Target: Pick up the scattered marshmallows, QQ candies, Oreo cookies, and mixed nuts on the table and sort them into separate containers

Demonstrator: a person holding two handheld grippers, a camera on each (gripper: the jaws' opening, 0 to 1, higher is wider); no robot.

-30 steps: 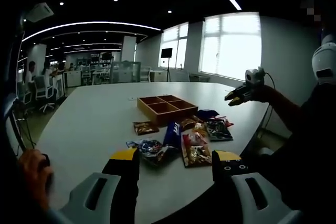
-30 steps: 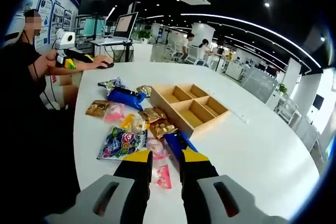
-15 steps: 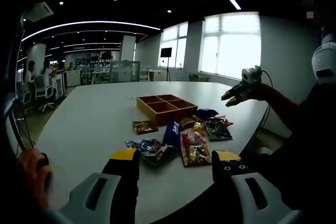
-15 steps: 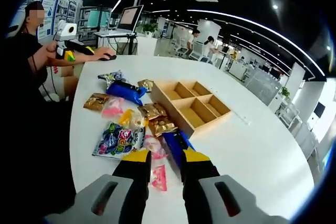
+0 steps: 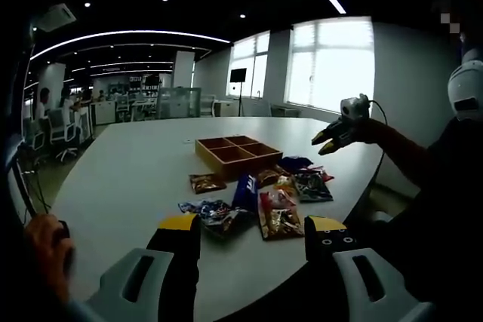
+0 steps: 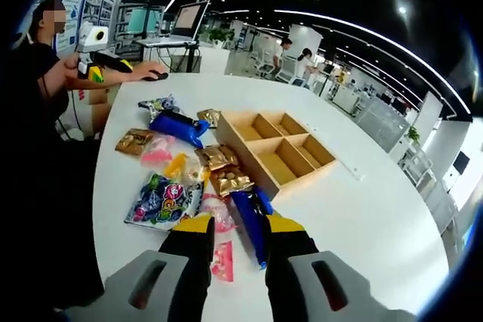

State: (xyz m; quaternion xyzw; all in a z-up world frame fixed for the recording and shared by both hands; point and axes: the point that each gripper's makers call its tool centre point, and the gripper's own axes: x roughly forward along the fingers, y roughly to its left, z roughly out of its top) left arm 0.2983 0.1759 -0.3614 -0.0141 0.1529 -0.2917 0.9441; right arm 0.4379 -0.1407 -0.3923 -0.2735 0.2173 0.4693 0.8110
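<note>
A pile of snack packets lies on the white table beside a wooden four-compartment tray (image 5: 235, 152) (image 6: 290, 162). My right gripper (image 6: 238, 225) hovers open above a long blue cookie packet (image 6: 249, 224) and a pink packet (image 6: 221, 258), holding nothing. To their left lie a colourful candy packet (image 6: 161, 201), golden nut packets (image 6: 226, 179) and a second blue packet (image 6: 179, 126). My left gripper (image 5: 253, 225) stands wide open and empty at the near table edge, short of a red packet (image 5: 278, 216). The right gripper (image 5: 330, 137) also hangs above the pile's right side.
The left gripper (image 6: 96, 73) rests at the far left table edge, next to a hand on a mouse (image 6: 151, 73). A monitor (image 6: 185, 20) stands behind. Bare white tabletop (image 6: 362, 224) stretches past the tray. Desks, chairs and people fill the background.
My right gripper has drifted in over the packets and its jaws have parted slightly. The left gripper has stayed still and open.
</note>
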